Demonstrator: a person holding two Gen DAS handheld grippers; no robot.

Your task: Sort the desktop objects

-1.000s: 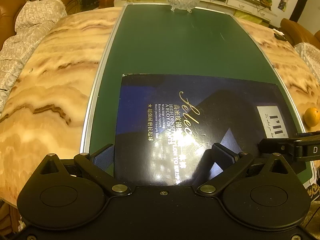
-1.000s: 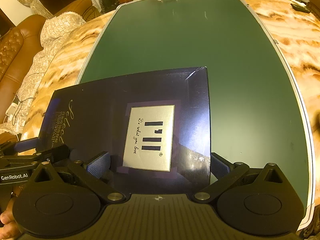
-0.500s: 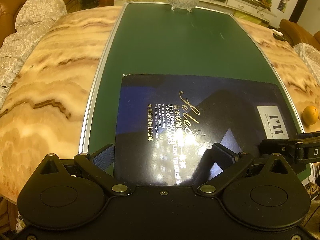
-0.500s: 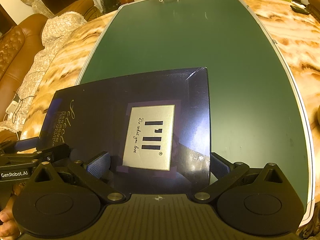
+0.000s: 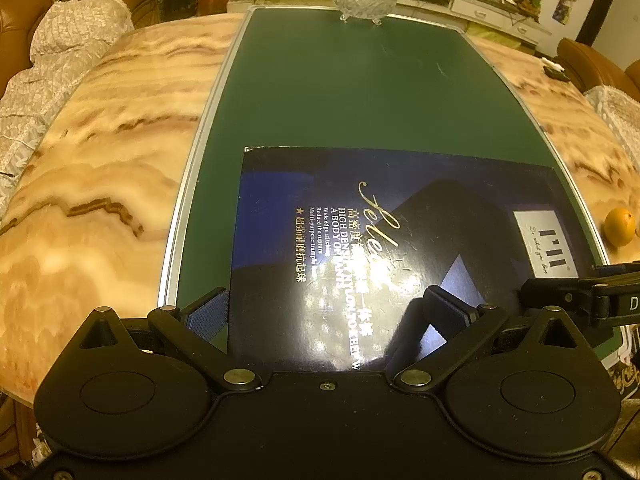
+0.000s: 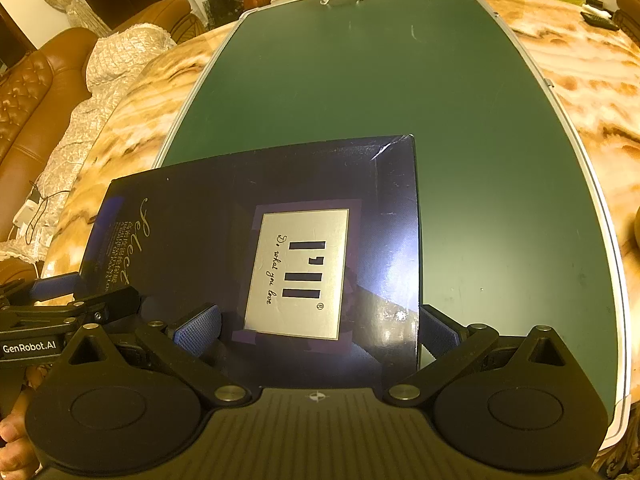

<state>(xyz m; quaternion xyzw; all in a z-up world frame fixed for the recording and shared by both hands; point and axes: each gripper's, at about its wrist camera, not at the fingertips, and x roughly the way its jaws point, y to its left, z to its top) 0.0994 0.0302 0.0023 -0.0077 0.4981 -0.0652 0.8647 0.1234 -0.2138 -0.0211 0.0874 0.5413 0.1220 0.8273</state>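
Dark box [image 5: 384, 248] is lying flat on green mat [image 5: 360, 92], 6 o'clock end. Left gripper [image 5: 326, 314] and right gripper [image 6: 316, 330] are both hovering spread wide at its near edge. Judging: pre-grasp; next needs a coordinated pinch.

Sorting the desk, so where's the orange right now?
In the left wrist view the orange sits at the right edge, on the marble table just beyond the green mat.

Your left tongs [image 5: 326, 316] and right tongs [image 6: 318, 330] are matte black, with round housings, silver pivot screws and blue ribbed pads [image 6: 199, 329]. One side arm reads "GenRobot.AI". Bare skin [image 6: 12, 436] shows bottom-left.
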